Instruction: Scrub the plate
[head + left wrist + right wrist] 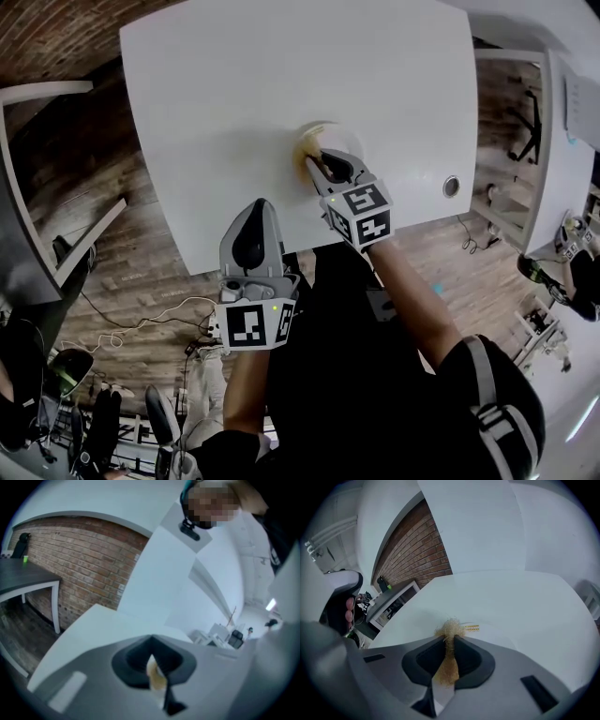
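Observation:
A round cream plate (326, 137) lies on the white table (234, 84), near its front edge. My right gripper (315, 159) is over the plate's near side, shut on a tuft of golden wire scrubber (450, 629). The tuft sticks out past the right gripper's (450, 643) jaw tips, above the pale plate (497, 634), which has a small yellow mark. My left gripper (256, 206) is held off the table's front edge, left of the plate and apart from it. Its (153, 657) jaws stand together, with only a thin cream sliver showing in the slit.
A round cable hole (451, 186) sits in the table at the right. More white tables (553, 141) stand farther right and a bench (37, 103) at the left, on a wooden floor. The brick wall (79, 569) lies beyond the table.

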Tool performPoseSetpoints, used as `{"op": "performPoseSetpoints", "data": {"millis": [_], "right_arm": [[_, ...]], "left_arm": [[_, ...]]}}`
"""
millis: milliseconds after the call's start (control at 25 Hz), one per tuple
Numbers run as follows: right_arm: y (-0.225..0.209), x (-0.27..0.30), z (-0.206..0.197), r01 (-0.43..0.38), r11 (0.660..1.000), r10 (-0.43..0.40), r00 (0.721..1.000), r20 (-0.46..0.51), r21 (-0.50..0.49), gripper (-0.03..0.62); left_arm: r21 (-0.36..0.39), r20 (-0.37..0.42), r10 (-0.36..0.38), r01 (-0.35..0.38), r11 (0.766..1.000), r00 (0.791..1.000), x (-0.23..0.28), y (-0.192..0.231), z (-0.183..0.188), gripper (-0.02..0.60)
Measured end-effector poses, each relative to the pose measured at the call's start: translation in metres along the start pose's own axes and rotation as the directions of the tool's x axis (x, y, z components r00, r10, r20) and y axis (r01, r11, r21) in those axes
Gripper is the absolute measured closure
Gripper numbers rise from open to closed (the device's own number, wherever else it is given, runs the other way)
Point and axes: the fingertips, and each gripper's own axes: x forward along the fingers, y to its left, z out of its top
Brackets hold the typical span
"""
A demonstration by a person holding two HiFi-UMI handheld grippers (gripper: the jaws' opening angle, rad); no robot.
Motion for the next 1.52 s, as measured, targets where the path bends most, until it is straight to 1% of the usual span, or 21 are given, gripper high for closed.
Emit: {"op": "performPoseSetpoints", "data": {"millis": [240,440,880,1040,1280,1520], "right_arm": [[0.007,-0.010,-0.018,-0.023,1.000,0.023,1.000,-0.022,-0.005,0.543],[0.003,-0.022,-0.031,-0.019,1.000,0.019,0.999,-0.034,0.002,0.545],[-0.033,-0.044,-0.045,0.032,0.999,-0.031,0.999,-0.030,0.036,0.543],[-0.049,-0.048,-0.043,0.057,0.997,-0.056,0.998,-0.021,0.045,0.545],[-0.069,-0.048,-0.031,0.090,0.994,-0.091,0.996,0.000,0.056,0.543],[-0.078,-0.039,-0.014,0.096,0.995,-0.097,0.995,0.015,0.040,0.543]], "left_arm": [[0.004,0.002,-0.005,0.005,1.000,1.000,0.001,-0.008,-0.003,0.578],[0.005,-0.002,-0.021,0.021,1.000,1.000,0.003,-0.019,-0.007,0.578],[0.019,-0.012,-0.059,0.059,0.998,0.998,0.011,-0.048,-0.015,0.578],[0.019,-0.013,-0.060,0.061,0.998,0.998,0.012,-0.051,-0.016,0.578],[0.020,-0.017,-0.055,0.055,0.998,0.998,0.013,-0.050,-0.017,0.578],[0.015,-0.015,-0.040,0.040,0.999,0.999,0.013,-0.044,-0.015,0.578]]}}
